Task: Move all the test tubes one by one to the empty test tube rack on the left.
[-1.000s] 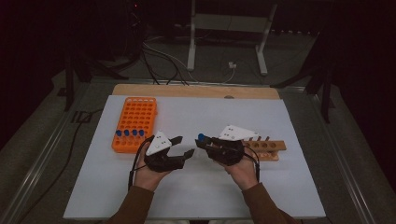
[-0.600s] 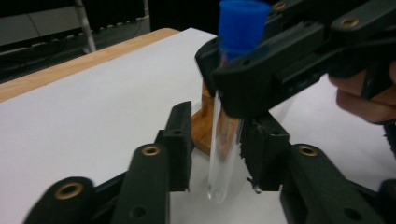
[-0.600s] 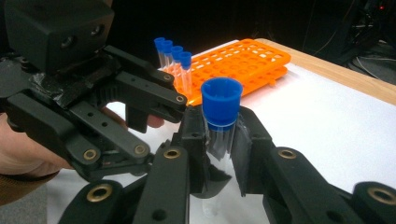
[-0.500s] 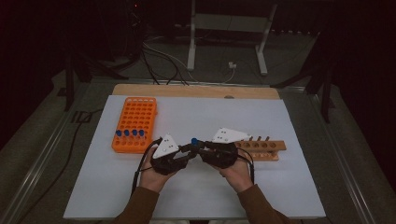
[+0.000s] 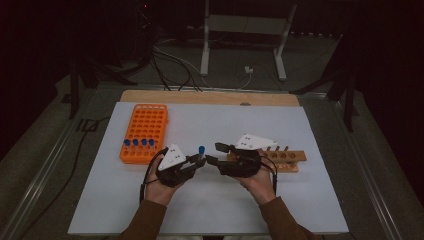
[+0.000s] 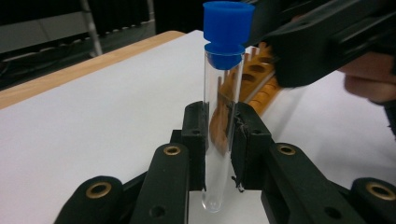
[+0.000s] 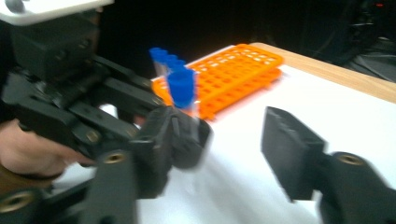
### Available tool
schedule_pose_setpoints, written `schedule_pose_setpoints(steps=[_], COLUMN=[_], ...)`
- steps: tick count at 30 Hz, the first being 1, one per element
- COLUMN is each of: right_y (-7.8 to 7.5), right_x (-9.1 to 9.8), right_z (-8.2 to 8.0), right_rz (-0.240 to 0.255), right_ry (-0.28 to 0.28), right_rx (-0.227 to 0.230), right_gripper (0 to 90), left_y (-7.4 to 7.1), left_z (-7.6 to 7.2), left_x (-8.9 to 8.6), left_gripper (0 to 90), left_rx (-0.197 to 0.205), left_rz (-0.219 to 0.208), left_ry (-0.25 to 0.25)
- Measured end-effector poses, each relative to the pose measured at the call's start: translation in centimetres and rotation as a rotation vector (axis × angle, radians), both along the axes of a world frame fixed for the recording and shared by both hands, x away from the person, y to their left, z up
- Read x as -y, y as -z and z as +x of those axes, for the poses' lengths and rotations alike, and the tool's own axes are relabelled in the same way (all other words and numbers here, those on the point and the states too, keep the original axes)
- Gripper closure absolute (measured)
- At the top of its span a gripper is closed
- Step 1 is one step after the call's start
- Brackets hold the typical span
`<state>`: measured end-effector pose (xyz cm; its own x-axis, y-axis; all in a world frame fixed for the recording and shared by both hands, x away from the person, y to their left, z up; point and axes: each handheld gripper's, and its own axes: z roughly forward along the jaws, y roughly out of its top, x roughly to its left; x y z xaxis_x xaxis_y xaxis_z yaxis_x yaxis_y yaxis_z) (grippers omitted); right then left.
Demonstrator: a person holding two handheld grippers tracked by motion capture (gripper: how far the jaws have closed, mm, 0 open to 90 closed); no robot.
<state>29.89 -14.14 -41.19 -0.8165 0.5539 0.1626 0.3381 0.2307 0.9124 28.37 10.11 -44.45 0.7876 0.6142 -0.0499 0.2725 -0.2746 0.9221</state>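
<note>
A clear test tube with a blue cap (image 6: 222, 116) stands upright in my left gripper (image 6: 219, 126), which is shut on its lower half. From above, the tube's cap (image 5: 201, 149) rises just over the left gripper (image 5: 199, 161) at the table's front middle. My right gripper (image 5: 215, 153) faces it from the right, open, with its jaws on either side of the tube's line and not touching it. In the right gripper view the capped tube (image 7: 181, 88) sits left of the wide gap of my right gripper (image 7: 219, 154).
An orange tube rack (image 5: 145, 127) lies at the left, with several blue-capped tubes (image 5: 139, 143) in its front row. A wooden rack (image 5: 285, 160) with empty holes lies just behind my right hand. White mat (image 5: 210, 210) covers the table.
The two grippers have drawn together at the front middle of the table. The left one has shifted slightly right with the tube.
</note>
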Motion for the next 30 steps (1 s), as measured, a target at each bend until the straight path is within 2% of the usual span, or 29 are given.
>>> schedule_pose_setpoints(steps=[4, 10, 15, 22, 30], right_y=[0.1, 0.8, 1.3, 1.3, 1.3], right_x=[0.9, 2.2, 3.4, 4.9, 6.5], right_z=[0.3, 0.6, 0.9, 1.0, 1.0], right_rz=[-0.037, -0.132, -0.124, -0.106, -0.106], right_ry=[0.066, 0.168, 0.196, 0.233, 0.268], right_rx=[0.006, 0.024, 0.008, 0.01, 0.012], right_gripper=[18.7, 8.1, 4.1, 0.2, 0.2], left_y=[-0.1, -0.2, -0.1, 0.0, -0.1], left_z=[0.1, 0.2, 0.0, -0.4, -1.1], left_x=[-1.3, -3.6, -5.3, -7.5, -10.6], left_gripper=[78.0, 78.0, 78.0, 78.0, 78.0], left_rx=[-0.004, -0.009, -0.01, -0.01, 0.003], left_rz=[-0.012, -0.025, -0.027, -0.03, -0.04], left_ry=[-0.04, -0.109, -0.159, -0.213, -0.286])
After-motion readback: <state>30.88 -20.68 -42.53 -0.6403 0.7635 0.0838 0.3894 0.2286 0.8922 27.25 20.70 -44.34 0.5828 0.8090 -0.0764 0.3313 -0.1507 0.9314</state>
